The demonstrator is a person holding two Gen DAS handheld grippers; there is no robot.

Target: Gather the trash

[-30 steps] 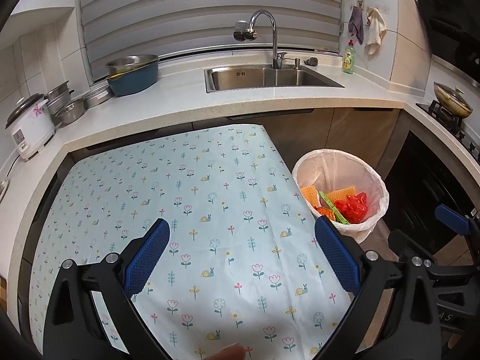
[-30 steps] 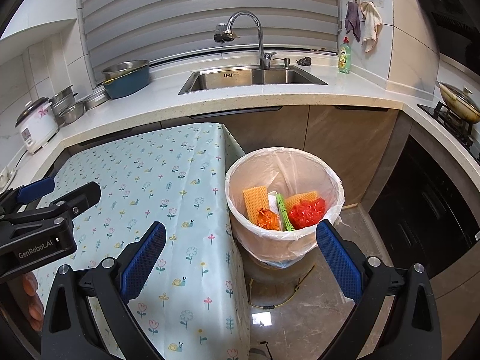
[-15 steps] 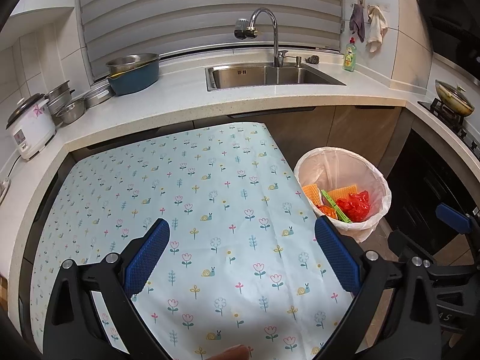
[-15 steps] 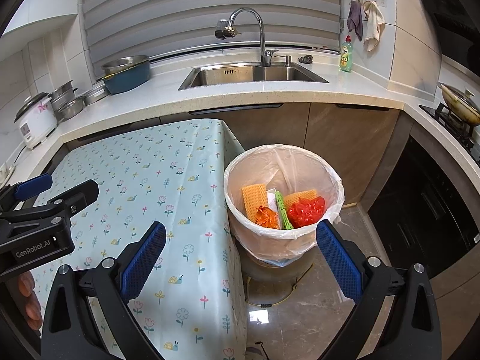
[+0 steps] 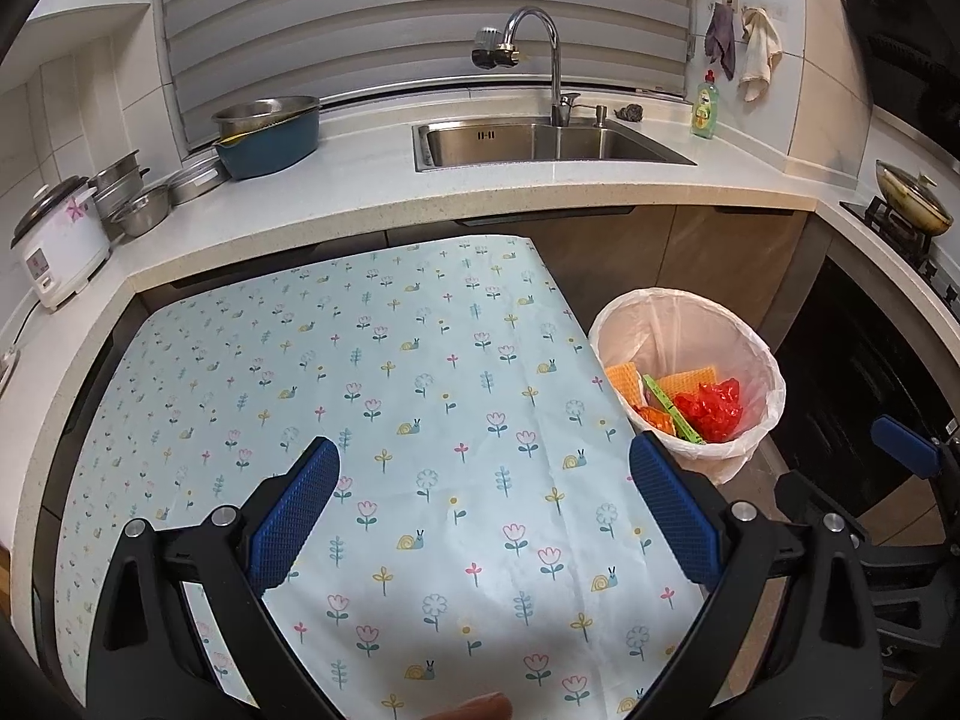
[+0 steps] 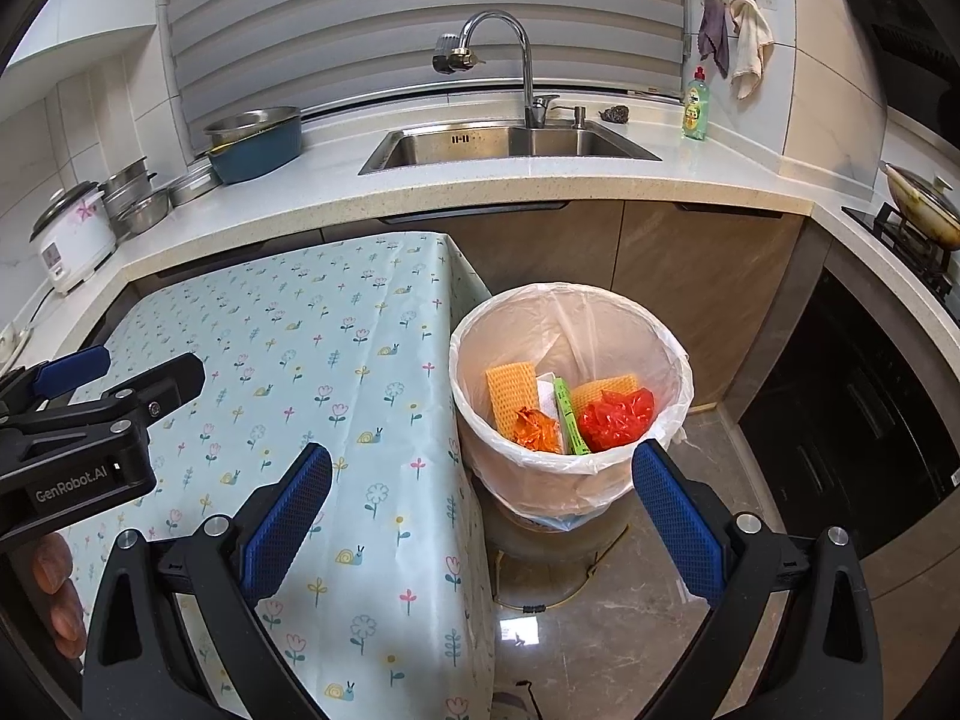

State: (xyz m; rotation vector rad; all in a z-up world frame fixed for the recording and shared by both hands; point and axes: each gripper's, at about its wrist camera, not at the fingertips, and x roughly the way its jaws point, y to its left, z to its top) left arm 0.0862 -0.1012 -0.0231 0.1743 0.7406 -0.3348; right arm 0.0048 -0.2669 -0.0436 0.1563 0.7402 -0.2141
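**Trash in the bin, both grippers empty above the bench**

The left gripper (image 5: 483, 504) hangs over the flowered tablecloth (image 5: 384, 372) that covers the bench, its blue-padded fingers (image 5: 294, 519) spread wide apart with nothing between them. The right gripper (image 6: 480, 516) is off to the right of it, over the bench's edge and the floor, and its fingers (image 6: 678, 534) also stand wide apart and hold nothing. From the right wrist view the left gripper's black body shows at the far left, with a few of the person's fingertips below it.

The trash bin (image 6: 570, 480) stands on the floor just beside the right edge of the bench, lined with a pale, thin plastic bag (image 6: 606, 324) folded over its rim. Inside lies the trash: two orange waffle-textured pieces (image 6: 511, 387), a crumpled red wrapper (image 6: 618, 417), a crumpled orange wrapper (image 6: 537, 429), a green strip (image 6: 570, 417) standing on a slant between them, and a bit of white paper behind it.

Behind the bench runs a pale stone counter (image 5: 372, 192) with a steel sink (image 5: 540, 141) and a curved tap (image 5: 534, 48). On the counter's left are a white rice cooker (image 5: 57, 246), some stacked metal bowls (image 5: 129, 198) and a blue pot (image 5: 270, 135) with a metal bowl in it. A green bottle of dish soap (image 5: 704, 105) stands right of the sink, two cloths (image 5: 741, 48) hang on the wall above it, and a lidded pan (image 5: 912, 198) sits on the stove at the far right.
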